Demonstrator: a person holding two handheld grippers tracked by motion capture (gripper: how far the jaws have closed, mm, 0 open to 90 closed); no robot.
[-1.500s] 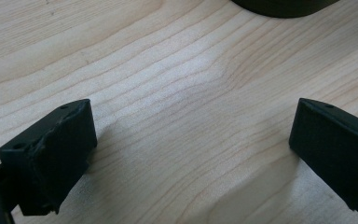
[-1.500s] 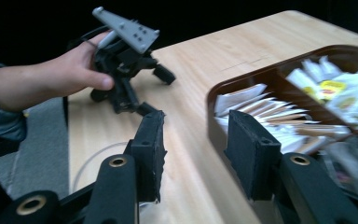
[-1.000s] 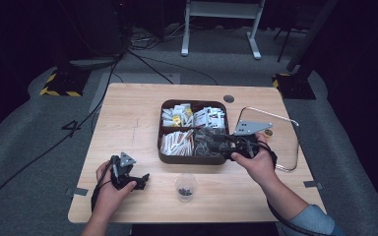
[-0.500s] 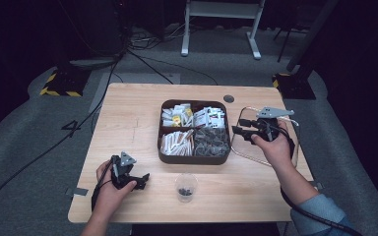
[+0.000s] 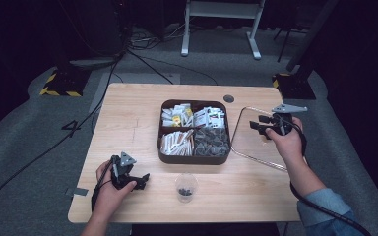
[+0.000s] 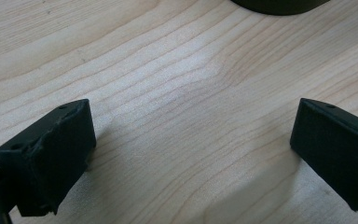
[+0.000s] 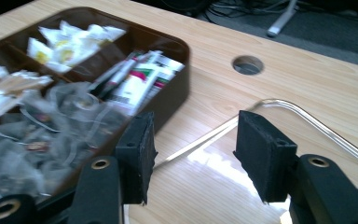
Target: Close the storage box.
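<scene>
1. Left gripper [image 5: 137, 181] sits low over the bench [image 5: 128, 123], jaws spread wide, nothing between them.
2. Right gripper [image 5: 259, 126] hangs above the clear lid [image 5: 256, 132], jaws apart, empty.
3. Dark divided tray [image 5: 195, 158] lies just left of the right gripper, holding packets and sachets.
4. Small cup [image 5: 186, 187] stands right of the left gripper, near the tray's front edge.
</scene>
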